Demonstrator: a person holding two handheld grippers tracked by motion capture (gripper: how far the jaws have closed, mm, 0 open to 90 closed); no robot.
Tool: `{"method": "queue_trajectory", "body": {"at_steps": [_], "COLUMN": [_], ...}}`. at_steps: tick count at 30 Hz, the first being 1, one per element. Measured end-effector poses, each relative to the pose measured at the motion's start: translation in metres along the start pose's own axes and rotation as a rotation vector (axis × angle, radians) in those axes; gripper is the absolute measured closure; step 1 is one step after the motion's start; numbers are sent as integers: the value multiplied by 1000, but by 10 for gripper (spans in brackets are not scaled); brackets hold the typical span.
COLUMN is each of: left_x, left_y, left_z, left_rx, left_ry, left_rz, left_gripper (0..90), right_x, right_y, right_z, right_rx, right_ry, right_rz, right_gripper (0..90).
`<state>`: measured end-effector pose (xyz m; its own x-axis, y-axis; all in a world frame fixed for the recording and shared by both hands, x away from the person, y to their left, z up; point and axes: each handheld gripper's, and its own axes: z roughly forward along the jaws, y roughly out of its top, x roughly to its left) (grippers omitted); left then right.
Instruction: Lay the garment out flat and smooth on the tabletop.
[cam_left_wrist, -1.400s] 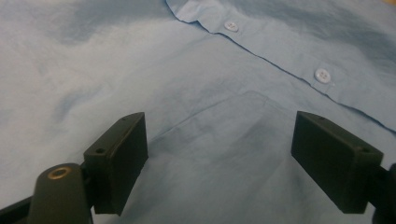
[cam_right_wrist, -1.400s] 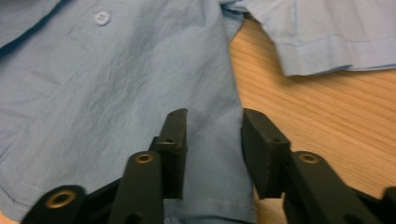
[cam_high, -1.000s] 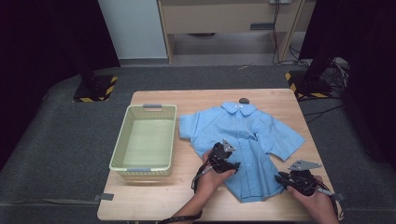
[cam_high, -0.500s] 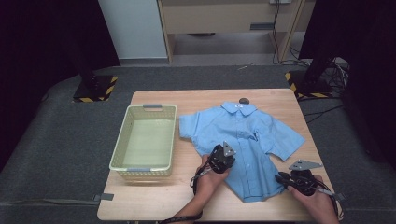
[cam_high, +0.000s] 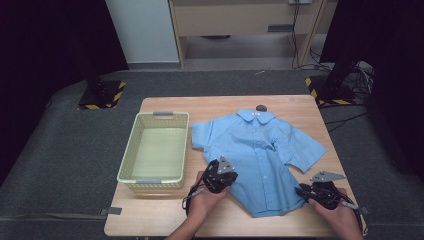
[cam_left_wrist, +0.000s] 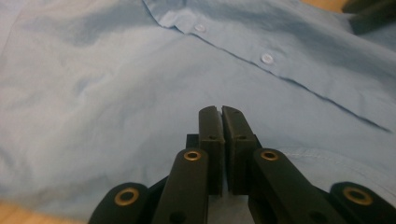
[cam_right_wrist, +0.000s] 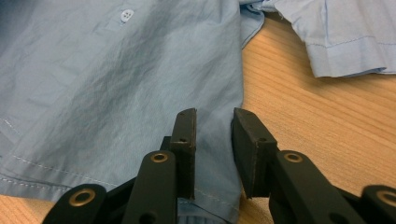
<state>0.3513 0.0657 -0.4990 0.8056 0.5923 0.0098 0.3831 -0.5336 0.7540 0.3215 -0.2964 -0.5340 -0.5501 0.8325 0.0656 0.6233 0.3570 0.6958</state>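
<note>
A light blue short-sleeved shirt (cam_high: 260, 150) lies flat and buttoned on the wooden table (cam_high: 300, 107), collar to the far side. My left gripper (cam_high: 226, 175) sits at the shirt's left side, low over the cloth. In the left gripper view its jaws (cam_left_wrist: 220, 109) are pressed together above the shirt front (cam_left_wrist: 116, 84), with no cloth seen pinched at the tips. My right gripper (cam_high: 303, 190) is at the shirt's near right corner. It (cam_right_wrist: 214, 114) stands open, one jaw over the hem (cam_right_wrist: 116, 70) and the other over bare wood.
A pale green basket (cam_high: 129, 155) with nothing in it stands on the table left of the shirt. A small dark object (cam_high: 261, 107) lies just beyond the collar. The right sleeve (cam_right_wrist: 345, 42) spreads toward the table's right edge. Dark floor surrounds the table.
My left gripper has shifted a little left and nearer along the shirt's left side. The right gripper and the shirt have hardly moved.
</note>
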Motion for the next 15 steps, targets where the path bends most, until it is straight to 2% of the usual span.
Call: {"method": "queue_trajectory", "body": {"at_steps": [3, 5, 8, 9, 12, 15], "left_x": [2, 5, 9, 9, 12, 15], "left_y": [-11, -19, -29, -29, -38, -45], "left_z": [-16, -23, -26, -26, -26, -24], "left_rx": [17, 27, 45, 45, 72, 100], "left_ry": [6, 13, 23, 23, 30, 35], "left_rz": [13, 9, -1, -1, -3, -6], "left_gripper": [875, 875, 875, 876, 876, 875], "right_x": [1, 1, -2, -2, -8, -17], "right_y": [0, 1, 0, 0, -5, -12], "right_z": [-2, -8, -23, -23, -37, -40], "right_rx": [5, -11, -29, -29, -32, 12], "right_ry": [-7, -17, -40, -40, -74, -132], "right_rz": [-3, -8, 8, 8, 19, 46], "right_gripper": [637, 636, 674, 674, 740, 751]}}
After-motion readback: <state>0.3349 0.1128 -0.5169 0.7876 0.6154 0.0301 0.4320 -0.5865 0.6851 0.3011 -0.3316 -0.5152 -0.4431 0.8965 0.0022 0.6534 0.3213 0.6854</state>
